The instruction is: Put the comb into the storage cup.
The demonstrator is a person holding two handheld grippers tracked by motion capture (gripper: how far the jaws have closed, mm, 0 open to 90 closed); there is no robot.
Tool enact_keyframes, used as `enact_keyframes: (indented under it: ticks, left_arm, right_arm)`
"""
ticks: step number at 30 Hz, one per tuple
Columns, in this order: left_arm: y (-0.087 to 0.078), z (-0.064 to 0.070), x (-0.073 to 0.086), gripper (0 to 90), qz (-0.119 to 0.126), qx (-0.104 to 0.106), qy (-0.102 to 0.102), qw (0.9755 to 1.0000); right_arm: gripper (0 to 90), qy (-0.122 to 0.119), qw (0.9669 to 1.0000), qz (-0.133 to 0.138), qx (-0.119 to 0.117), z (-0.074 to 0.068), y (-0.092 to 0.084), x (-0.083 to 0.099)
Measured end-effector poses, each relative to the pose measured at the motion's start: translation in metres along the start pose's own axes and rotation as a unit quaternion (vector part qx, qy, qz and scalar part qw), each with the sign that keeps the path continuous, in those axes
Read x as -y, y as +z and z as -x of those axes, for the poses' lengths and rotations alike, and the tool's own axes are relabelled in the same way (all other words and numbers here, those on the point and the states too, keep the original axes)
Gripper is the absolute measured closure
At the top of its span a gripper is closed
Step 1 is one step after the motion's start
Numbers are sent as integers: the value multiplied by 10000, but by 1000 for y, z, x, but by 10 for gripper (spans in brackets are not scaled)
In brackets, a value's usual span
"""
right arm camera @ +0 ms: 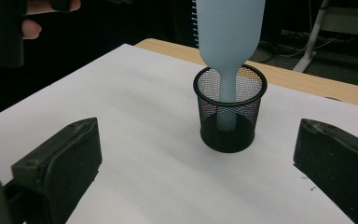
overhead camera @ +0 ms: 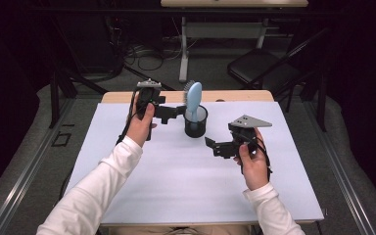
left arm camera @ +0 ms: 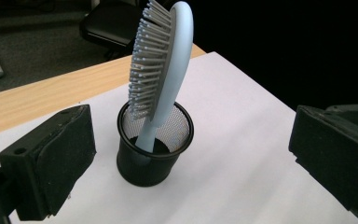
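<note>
Left hand-held gripper (overhead camera: 172,112) gapes beside hairbrush (overhead camera: 193,98).

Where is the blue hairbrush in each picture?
High view: the light blue hairbrush stands at the table's far middle.
Left gripper view: upper centre, bristles facing left.
Right gripper view: top centre, its smooth back showing.
Shared landmark: the black mesh cup holding its handle.
</note>
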State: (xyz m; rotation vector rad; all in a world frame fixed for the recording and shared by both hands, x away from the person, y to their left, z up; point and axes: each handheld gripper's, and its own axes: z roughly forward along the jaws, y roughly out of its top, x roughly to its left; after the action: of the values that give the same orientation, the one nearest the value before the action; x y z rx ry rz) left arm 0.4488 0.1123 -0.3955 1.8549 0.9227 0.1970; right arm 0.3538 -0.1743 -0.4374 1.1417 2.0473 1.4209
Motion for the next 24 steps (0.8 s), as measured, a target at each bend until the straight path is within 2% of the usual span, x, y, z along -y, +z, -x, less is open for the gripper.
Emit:
enact_keyframes:
  ticks: [12,24]
  left_arm:
    - [-27,-4,15,4,-40,120,37,9999]
    - [-53,-18,34,4,-35,21,7,10000]
  right_arm:
    - [4,-15,10000,-72,18,0,1,-1]
    - [4,-76,9998,-161,124,2,-1,1]
